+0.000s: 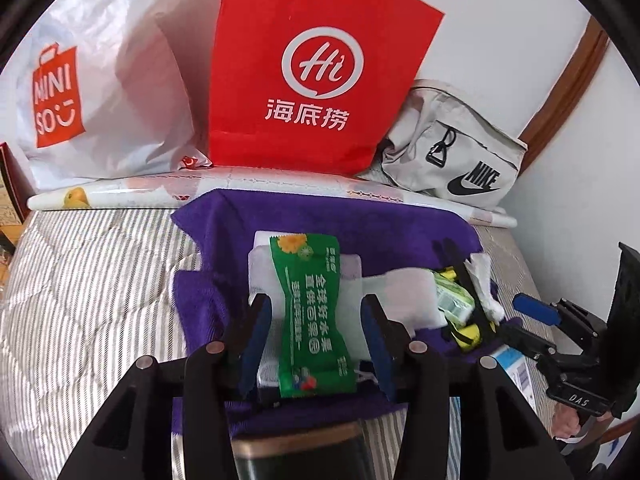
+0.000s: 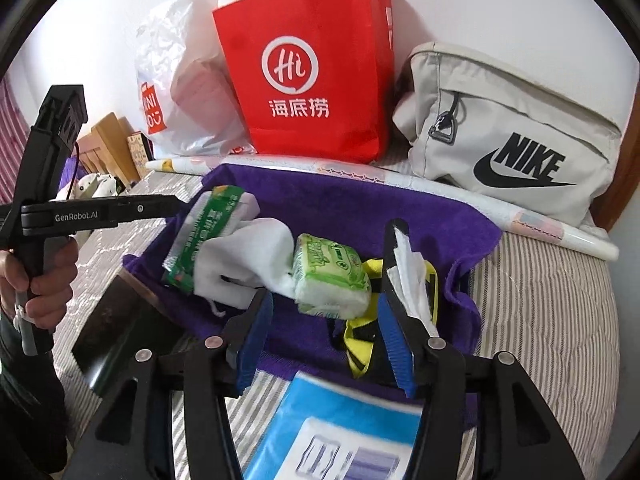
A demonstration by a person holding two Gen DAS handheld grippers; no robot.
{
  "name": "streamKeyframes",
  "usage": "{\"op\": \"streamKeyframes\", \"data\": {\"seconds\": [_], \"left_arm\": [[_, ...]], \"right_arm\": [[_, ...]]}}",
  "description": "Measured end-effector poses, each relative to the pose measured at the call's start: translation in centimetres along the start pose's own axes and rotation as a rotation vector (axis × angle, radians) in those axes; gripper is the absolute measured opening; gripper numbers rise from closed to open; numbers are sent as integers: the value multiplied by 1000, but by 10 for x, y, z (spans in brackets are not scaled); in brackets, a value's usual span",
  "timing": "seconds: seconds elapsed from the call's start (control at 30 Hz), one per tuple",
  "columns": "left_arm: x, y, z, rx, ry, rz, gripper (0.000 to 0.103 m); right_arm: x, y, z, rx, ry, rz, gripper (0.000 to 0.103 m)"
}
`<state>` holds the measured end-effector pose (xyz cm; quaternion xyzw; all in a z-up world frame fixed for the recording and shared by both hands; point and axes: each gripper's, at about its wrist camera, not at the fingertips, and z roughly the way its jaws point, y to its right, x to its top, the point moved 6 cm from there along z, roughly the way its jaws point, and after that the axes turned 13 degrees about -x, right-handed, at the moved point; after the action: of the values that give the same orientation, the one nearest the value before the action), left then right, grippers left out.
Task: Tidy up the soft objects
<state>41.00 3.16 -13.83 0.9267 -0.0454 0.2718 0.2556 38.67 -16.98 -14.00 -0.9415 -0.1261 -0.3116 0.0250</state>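
Soft items are heaped on the purple towel (image 1: 320,216), frame centre, on the bed. Left hand-held gripper (image 1: 316,320) is seen part-open, straddling the green sachet (image 1: 310,312) unpressed; right hand-held gripper (image 2: 326,320) part-open, empty. Risk judged: the tissue pack (image 2: 330,276) may be dragged or toppled off the loose heap.

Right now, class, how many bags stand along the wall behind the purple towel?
3: a white plastic bag on the left, a red paper bag in the middle, a grey pouch bag on the right. More may hide behind them.
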Motion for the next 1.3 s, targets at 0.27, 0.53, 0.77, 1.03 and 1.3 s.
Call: {"op": "streamKeyframes", "data": {"seconds": [0.27,0.53,0.77,1.03,1.3], "left_arm": [[-22,25,-44,46,35,50,52],[-50,66,-92,78,85,122,64],[-79,96,-127,104,122,159,77],[-111,120,-159,113,143,171,84],[-137,134,-180,142,172,170,90]], "right_arm": [[-10,1,-61,-6,79,56,63],[-30,-4,-119,-6,145,90,79],[-53,-6,-157,1,168,130,83],[-84,-11,-196,-48,216,134,101],[-111,-9,-225,-62,226,185,102]]}}
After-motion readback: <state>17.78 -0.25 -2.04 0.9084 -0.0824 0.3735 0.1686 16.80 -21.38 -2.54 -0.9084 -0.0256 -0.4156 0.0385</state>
